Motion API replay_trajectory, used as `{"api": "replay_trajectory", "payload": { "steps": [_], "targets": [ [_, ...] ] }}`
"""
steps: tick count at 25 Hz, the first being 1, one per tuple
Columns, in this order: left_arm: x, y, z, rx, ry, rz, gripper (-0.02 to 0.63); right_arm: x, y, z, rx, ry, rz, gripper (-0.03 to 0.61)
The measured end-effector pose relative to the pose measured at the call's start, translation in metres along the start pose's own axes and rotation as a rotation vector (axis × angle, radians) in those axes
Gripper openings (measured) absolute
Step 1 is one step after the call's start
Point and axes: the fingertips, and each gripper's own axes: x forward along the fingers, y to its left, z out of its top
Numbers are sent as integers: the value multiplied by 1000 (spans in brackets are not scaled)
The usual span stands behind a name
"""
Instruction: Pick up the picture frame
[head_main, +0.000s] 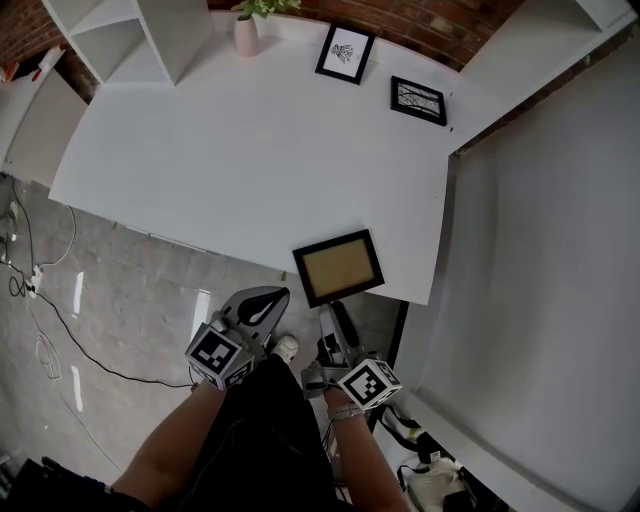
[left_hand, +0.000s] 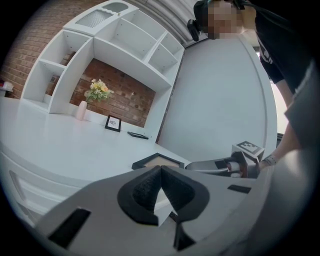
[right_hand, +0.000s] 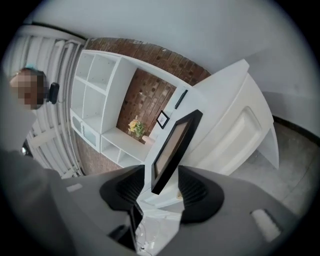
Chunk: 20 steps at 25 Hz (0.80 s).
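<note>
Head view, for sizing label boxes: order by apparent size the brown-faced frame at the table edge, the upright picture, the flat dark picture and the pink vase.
1. Brown-faced frame, nearest the camera.
2. Upright picture and flat dark picture: too alike to rank.
3. Pink vase.

on the table (head_main: 250, 170), at its near edge and partly past the rim: picture frame (head_main: 338, 267). well behind it, toward the back right: flat small frame (head_main: 418, 100); just left of that and further back, upright small frame (head_main: 345, 52). further left along the back: vase (head_main: 246, 32), then shelf unit (head_main: 130, 40) at the back left corner. before the table, above the floor (head_main: 120, 290): left gripper (head_main: 268, 298) just left of right gripper (head_main: 332, 318). between the right gripper's jaws, touching neither pad: near corner of the picture frame. on the floor, far left: cables (head_main: 40, 300).
</note>
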Motion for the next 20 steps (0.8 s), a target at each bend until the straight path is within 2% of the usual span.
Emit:
{"api": "replay_trajectory", "payload": {
  "steps": [2,7,10,16,20],
  "targets": [
    [2,0,-1,-4,-3,1,3,6,-2,0,67,-7,18,213],
    [2,0,-7,-21,13,8,3,22,3,1,156,0,89,219],
    [2,3,-10,-26,17,15,3,28,-1,-1,226,2,88,219],
    [4,7,-11,-43,12,24,3,38,-6,-3,281,15,87,215],
    [3,8,-15,-53,14,27,3,41,-12,-6,320,21,81,188]
  ]
}}
